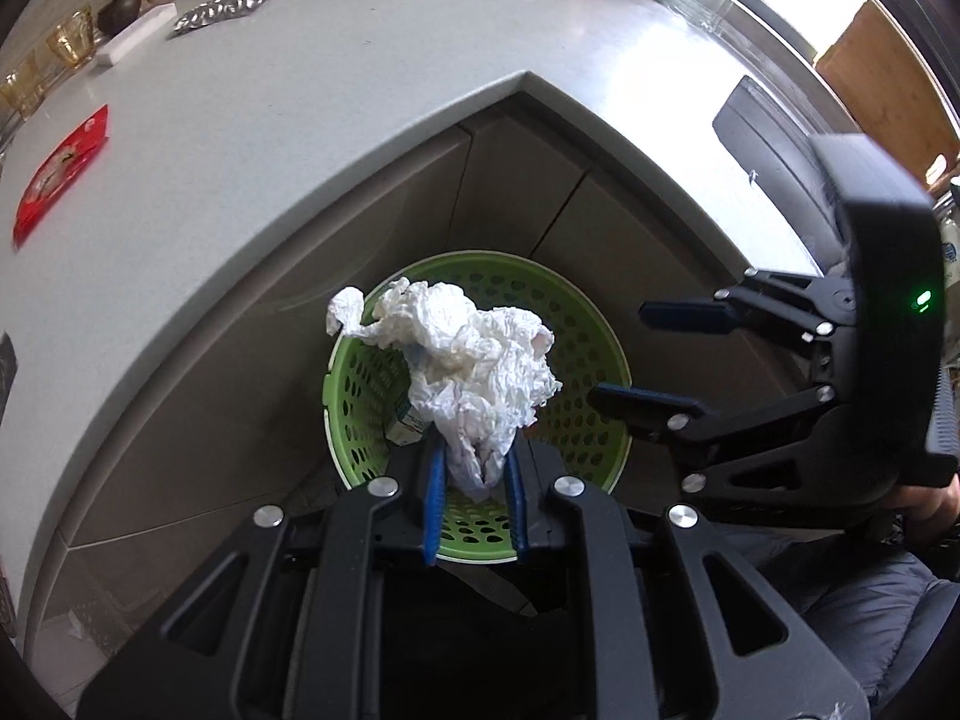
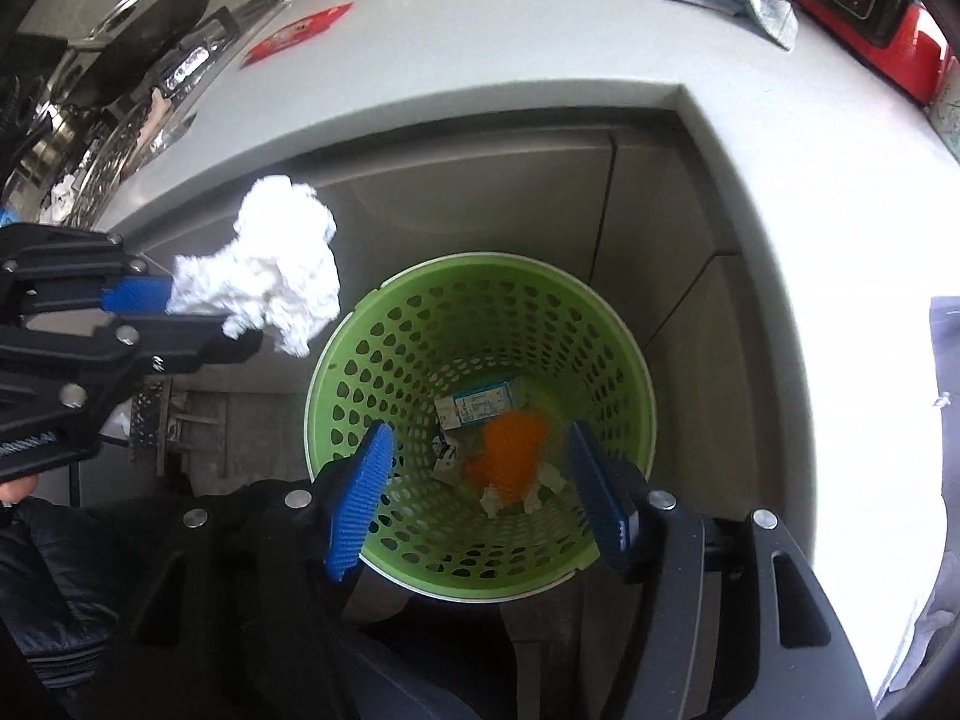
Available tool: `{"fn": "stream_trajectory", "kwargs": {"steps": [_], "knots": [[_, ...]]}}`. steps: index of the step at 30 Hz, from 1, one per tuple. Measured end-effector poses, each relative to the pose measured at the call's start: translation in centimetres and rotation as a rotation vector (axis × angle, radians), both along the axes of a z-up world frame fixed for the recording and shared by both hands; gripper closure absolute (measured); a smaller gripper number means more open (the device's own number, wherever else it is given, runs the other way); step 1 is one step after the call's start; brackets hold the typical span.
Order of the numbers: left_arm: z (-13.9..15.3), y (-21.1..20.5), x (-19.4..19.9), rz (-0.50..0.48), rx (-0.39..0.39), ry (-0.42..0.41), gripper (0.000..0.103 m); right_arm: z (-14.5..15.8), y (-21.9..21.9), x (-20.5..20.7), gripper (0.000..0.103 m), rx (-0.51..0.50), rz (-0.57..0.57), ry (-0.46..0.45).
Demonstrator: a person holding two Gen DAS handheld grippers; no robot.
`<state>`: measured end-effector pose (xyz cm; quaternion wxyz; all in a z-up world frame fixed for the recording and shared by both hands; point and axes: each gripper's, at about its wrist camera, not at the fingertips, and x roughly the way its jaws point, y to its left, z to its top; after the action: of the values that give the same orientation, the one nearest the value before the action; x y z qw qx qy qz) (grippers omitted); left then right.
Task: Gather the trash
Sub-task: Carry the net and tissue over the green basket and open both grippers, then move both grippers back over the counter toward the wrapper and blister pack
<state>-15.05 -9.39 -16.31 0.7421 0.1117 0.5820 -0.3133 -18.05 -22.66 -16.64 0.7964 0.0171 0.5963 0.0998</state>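
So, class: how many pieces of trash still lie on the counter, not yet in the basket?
2: a red wrapper near the counter's left edge, and a silver foil packet farther back near the glasses. More may lie outside these views.

Trash status
Crumpled white tissue wad [image 1: 474, 372] hangs above green perforated basket [image 2: 384, 324]; carton [image 2: 480, 408], orange piece [image 2: 510, 456] inside.
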Motion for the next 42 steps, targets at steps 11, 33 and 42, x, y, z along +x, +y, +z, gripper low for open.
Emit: {"fn": "stream_trajectory", "kwargs": {"steps": [11, 33, 42], "knots": [[-3.1, -2.3, -0.1, -0.093, 0.018, 0.104, 0.066, 4.1, -3.3, -0.9, 0.027, 0.023, -0.074, -0.088], [6.0, 4.4, 5.2, 0.274, -0.051, -0.148, 0.015, 6.6, -4.6, 0.8, 0.022, 0.044, -0.149, -0.171], [8.4, 9.4, 9.4, 0.447, -0.023, -0.260, 0.010, 7.8, -4.9, 3.8, 0.018, 0.033, -0.180, -0.215]]}}
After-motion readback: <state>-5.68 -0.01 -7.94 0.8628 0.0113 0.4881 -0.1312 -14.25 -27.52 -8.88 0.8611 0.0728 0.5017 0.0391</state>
